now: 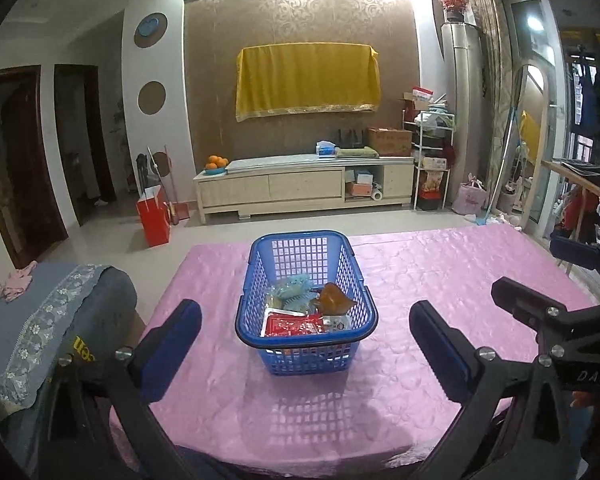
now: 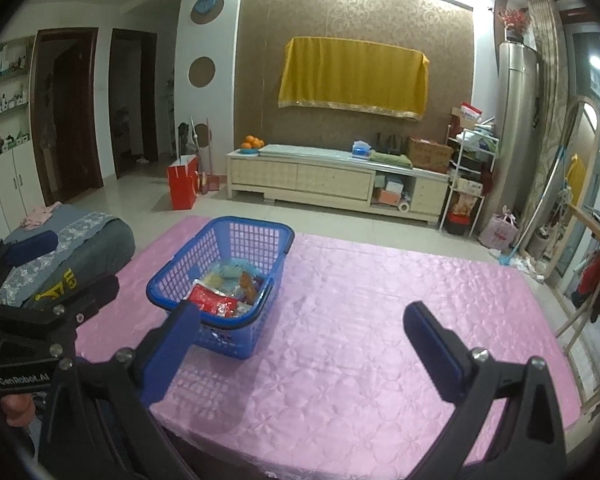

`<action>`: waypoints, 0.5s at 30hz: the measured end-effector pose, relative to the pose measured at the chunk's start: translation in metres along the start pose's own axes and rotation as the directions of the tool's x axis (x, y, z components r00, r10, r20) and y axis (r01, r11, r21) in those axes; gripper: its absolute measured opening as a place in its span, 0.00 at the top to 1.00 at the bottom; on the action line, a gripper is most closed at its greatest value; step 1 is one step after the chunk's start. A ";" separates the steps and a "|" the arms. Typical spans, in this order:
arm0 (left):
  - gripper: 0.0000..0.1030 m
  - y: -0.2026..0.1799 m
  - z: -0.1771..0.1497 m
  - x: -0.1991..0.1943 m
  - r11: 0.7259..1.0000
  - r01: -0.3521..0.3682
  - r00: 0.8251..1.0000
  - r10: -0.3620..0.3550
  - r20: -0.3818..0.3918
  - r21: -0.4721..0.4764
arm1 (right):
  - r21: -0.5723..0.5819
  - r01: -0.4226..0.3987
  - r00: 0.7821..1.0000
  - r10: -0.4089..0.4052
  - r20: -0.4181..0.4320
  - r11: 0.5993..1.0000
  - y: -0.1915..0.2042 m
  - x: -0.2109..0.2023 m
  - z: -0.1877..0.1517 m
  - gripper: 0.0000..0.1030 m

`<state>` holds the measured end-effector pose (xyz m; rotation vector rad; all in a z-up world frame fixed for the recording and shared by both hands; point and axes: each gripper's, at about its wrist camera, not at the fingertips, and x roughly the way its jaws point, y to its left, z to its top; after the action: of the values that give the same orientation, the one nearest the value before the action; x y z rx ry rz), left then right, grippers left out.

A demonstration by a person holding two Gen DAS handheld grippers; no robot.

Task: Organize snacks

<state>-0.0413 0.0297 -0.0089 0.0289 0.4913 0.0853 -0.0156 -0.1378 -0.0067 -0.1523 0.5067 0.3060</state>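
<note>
A blue plastic basket (image 1: 360,312) (image 2: 172,268) stands on the pink tablecloth (image 1: 440,280) (image 2: 380,300). Inside lie several snack packets: a red packet (image 1: 292,325) (image 2: 210,298), a light blue packet (image 1: 296,286) and a brown one (image 1: 334,300). My left gripper (image 1: 305,326) is open, held back from the basket's near side, nothing between its fingers. My right gripper (image 2: 302,326) is open over bare cloth to the right of the basket, holding nothing. In the left wrist view the right gripper's black frame (image 1: 548,316) shows at the right edge.
A grey-blue sofa arm with a lace cover (image 1: 60,312) (image 2: 72,248) borders the table on the left. Beyond the far edge is tiled floor, a red bag (image 1: 154,216) and a TV cabinet (image 1: 304,188). A wooden chair (image 2: 580,320) stands at the right.
</note>
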 end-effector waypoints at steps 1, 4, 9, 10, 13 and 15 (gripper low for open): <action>0.00 -0.001 -0.001 0.000 1.000 0.002 1.000 -0.002 -0.001 0.000 | 0.001 0.001 1.000 -0.001 0.000 1.000 0.000 0.000 -0.001 0.00; 0.00 -0.001 -0.002 -0.001 1.000 -0.001 1.000 0.001 -0.002 -0.001 | 0.003 0.006 1.000 -0.006 -0.008 1.000 -0.001 -0.002 -0.003 0.00; 0.00 -0.002 -0.003 -0.003 1.000 0.005 1.000 -0.005 -0.002 -0.005 | 0.006 0.003 1.000 -0.003 -0.011 1.000 -0.001 -0.005 -0.002 0.00; 0.00 -0.002 -0.002 -0.003 1.000 0.006 1.000 -0.006 -0.002 -0.005 | 0.007 0.002 1.000 -0.002 -0.012 1.000 -0.001 -0.006 -0.002 0.00; 0.00 -0.002 -0.002 -0.003 1.000 0.002 1.000 -0.002 -0.004 -0.002 | 0.006 0.002 1.000 -0.002 -0.013 1.000 -0.001 -0.006 -0.002 0.00; 0.00 -0.002 -0.003 -0.004 1.000 0.002 1.000 -0.002 -0.007 -0.003 | 0.006 0.003 1.000 -0.003 -0.011 1.000 -0.001 -0.006 -0.002 0.00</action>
<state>-0.0462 0.0270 -0.0098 0.0255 0.4980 0.0840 -0.0212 -0.1402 -0.0054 -0.1486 0.5180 0.3009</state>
